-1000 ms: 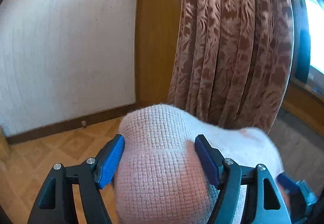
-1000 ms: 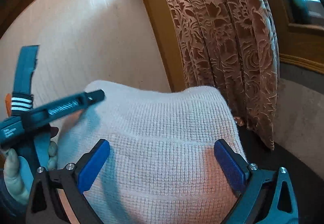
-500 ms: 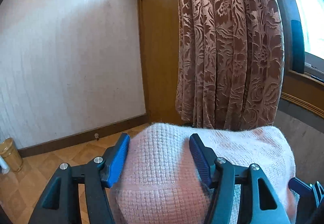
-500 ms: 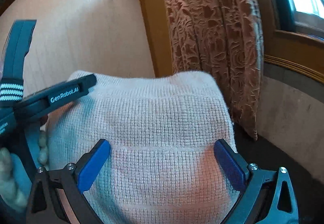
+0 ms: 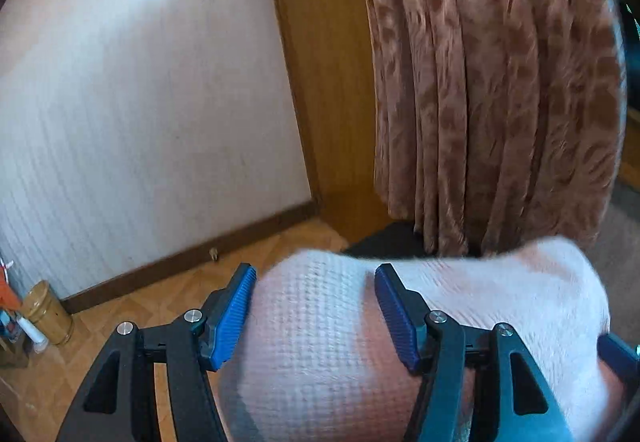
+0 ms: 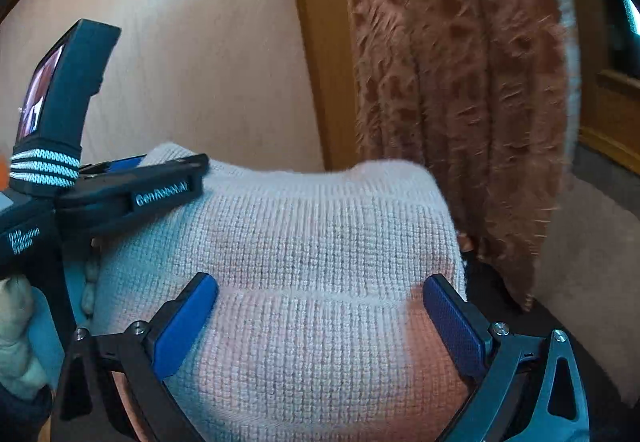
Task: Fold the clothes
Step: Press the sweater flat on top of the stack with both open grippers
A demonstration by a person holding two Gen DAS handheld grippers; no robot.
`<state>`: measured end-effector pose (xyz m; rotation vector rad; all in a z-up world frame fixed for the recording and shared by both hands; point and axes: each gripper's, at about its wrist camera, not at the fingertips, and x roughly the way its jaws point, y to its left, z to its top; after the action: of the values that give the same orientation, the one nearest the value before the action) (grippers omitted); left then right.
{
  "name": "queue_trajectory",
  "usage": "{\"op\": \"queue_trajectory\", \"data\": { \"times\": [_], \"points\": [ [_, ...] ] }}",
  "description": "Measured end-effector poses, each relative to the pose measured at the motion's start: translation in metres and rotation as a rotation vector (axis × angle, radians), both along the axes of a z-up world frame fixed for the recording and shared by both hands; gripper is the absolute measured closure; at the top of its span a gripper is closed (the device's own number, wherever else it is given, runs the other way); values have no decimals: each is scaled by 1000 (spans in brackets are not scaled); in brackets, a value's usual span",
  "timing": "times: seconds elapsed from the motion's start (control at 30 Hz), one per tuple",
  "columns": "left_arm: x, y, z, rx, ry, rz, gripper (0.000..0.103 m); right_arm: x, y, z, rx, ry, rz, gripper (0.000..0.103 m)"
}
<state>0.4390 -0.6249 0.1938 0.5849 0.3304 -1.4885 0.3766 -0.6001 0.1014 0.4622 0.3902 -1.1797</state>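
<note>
A folded cream knit garment [image 5: 500, 290] hangs in the air as a thick bundle, held between both grippers. My left gripper [image 5: 316, 316] is shut on the bundle's left end, and the wool bulges between its blue pads. In the right wrist view the same garment [image 6: 320, 226] fills the middle. My right gripper [image 6: 320, 322] grips it with wide jaws, its pads pressing into the knit at both sides. The left gripper [image 6: 160, 178] shows there side-on at the garment's far left corner. What lies under the bundle is hidden.
A brown patterned curtain [image 5: 500, 102] hangs ahead on the right beside a wooden door frame [image 5: 320, 82] and a pale wall. Below are a parquet floor [image 5: 160, 306], a dark mat [image 5: 384, 242] and a small wooden bin [image 5: 48, 314]. A hand [image 6: 16, 322] holds the left gripper's handle.
The left gripper's jaws have narrowed on the knit. Both grippers moved together with the bundle, and both views have swung so the curtain and walls are now blurred.
</note>
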Motion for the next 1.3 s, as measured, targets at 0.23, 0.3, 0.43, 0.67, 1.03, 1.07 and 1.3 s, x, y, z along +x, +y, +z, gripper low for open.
{"op": "queue_trajectory", "data": {
  "times": [0.23, 0.3, 0.43, 0.67, 1.03, 1.07, 1.3],
  "points": [
    [12, 4, -13, 15, 45, 12, 41, 4, 5, -29, -86, -38, 15, 0],
    [15, 11, -3, 26, 67, -5, 40, 0, 8, -18, -62, -41, 4, 0],
    [31, 32, 25, -8, 238, -68, 24, -7, 24, 3, -50, -44, -33, 0],
    [28, 55, 32, -12, 208, 7, 29, -13, 64, 17, -64, -29, -90, 0],
    [23, 93, 41, -235, 103, 123, 37, -10, 100, 19, -100, -4, -126, 0],
    [22, 89, 35, -216, 95, 128, 38, -7, 99, 17, -96, 0, -121, 0],
    [29, 96, 40, -229, 120, 93, 42, 0, 94, 12, -94, 10, -95, 0]
  ]
}}
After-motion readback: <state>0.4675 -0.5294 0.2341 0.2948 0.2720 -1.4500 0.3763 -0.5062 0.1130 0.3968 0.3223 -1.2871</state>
